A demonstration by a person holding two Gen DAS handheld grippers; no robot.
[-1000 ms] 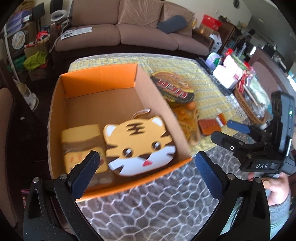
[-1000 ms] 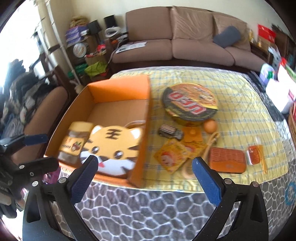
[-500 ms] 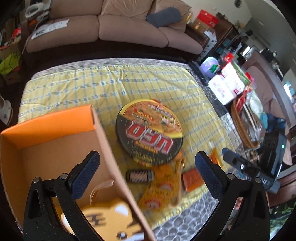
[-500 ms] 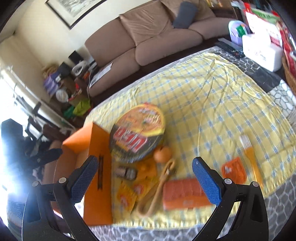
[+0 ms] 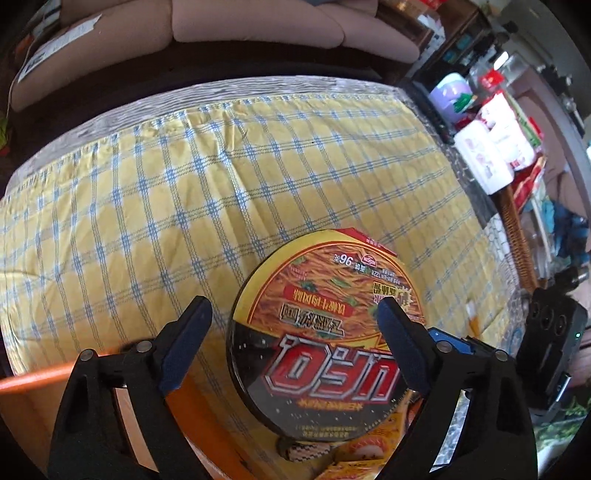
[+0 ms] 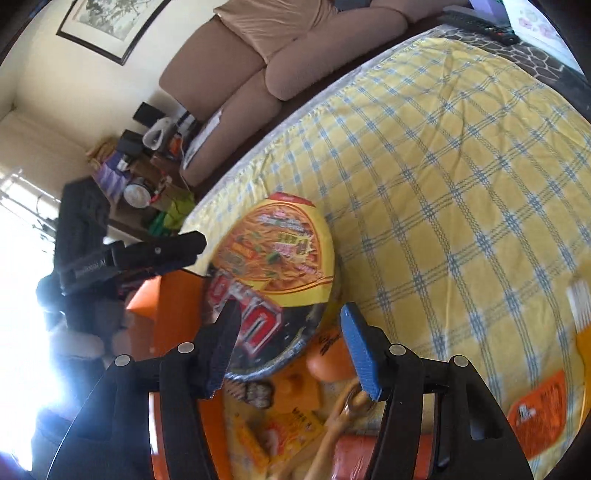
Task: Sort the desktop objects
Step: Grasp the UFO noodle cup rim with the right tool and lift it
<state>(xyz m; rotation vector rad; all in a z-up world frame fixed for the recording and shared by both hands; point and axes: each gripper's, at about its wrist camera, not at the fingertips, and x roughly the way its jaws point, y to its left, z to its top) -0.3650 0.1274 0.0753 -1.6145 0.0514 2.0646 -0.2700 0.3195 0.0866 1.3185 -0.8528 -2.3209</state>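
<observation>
A round UFO noodle bowl [image 5: 325, 332] with a yellow and black lid lies on the yellow checked cloth [image 5: 221, 177]. My left gripper [image 5: 295, 347] is open right above it, jaws wide on either side of its near half. The bowl shows in the right wrist view [image 6: 273, 280] too. My right gripper [image 6: 291, 350] is open over the bowl's near edge, beside an orange ball [image 6: 328, 358]. The orange cardboard box [image 6: 173, 321] stands left of the bowl. The left gripper [image 6: 162, 251] reaches in from the left.
Near the bowl lie yellow snack packets [image 6: 284, 432], a small dark striped object [image 6: 255, 391], an orange sachet [image 6: 543, 410] and a yellow brush [image 6: 583, 317]. A brown sofa [image 5: 221, 22] stands behind the table. Boxes and a wicker basket [image 5: 517, 236] crowd the right side.
Both grippers have moved from the box towards the noodle bowl and come down close over it. The tiger toy and the jar in the box have gone out of view.
</observation>
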